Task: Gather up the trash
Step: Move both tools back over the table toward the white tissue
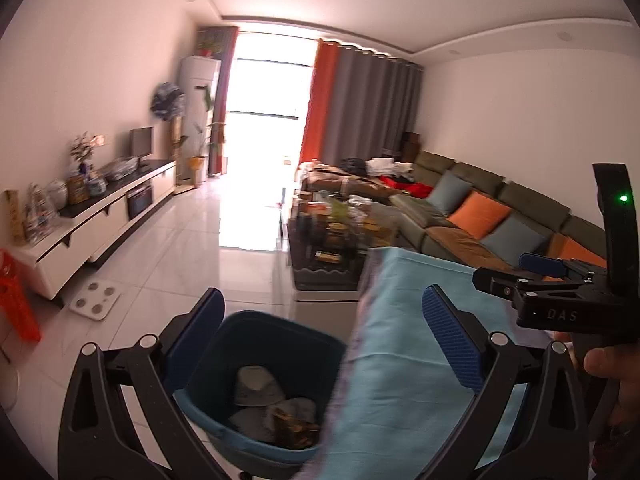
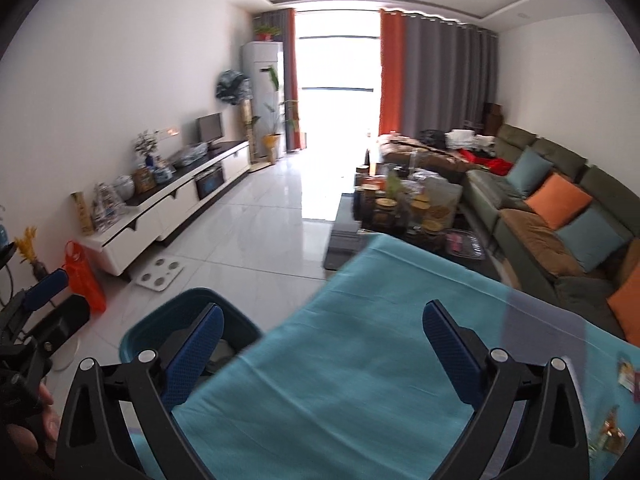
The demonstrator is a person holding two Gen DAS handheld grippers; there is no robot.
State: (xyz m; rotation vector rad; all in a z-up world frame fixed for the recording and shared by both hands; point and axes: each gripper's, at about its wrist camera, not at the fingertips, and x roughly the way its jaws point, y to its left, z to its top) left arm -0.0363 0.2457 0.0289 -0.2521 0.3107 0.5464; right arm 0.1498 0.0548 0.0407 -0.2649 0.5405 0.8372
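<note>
Nearest, the left hand-held gripper [image 1: 322, 344] stands released, its blue pads spread wide with nothing between them, above a dark blue bin [image 1: 256, 384] on the white tiled floor [image 1: 192, 248]. Crumpled grey trash [image 1: 256, 386] and a brownish wrapper [image 1: 294, 426] lie in the bottom of the bin. Just beside the bin is the bench, covered by a light blue cloth [image 2: 340, 360]. The right hand-held gripper [image 2: 324, 344] hangs over that cloth, also released and empty. A few small wrappers [image 2: 612, 428] lie on the cloth at its right edge. Farther off, a crowded coffee table [image 2: 404, 208] stands beside a green sofa [image 2: 560, 208] with orange and blue cushions; a white scale [image 2: 160, 274] lies on the floor.
</note>
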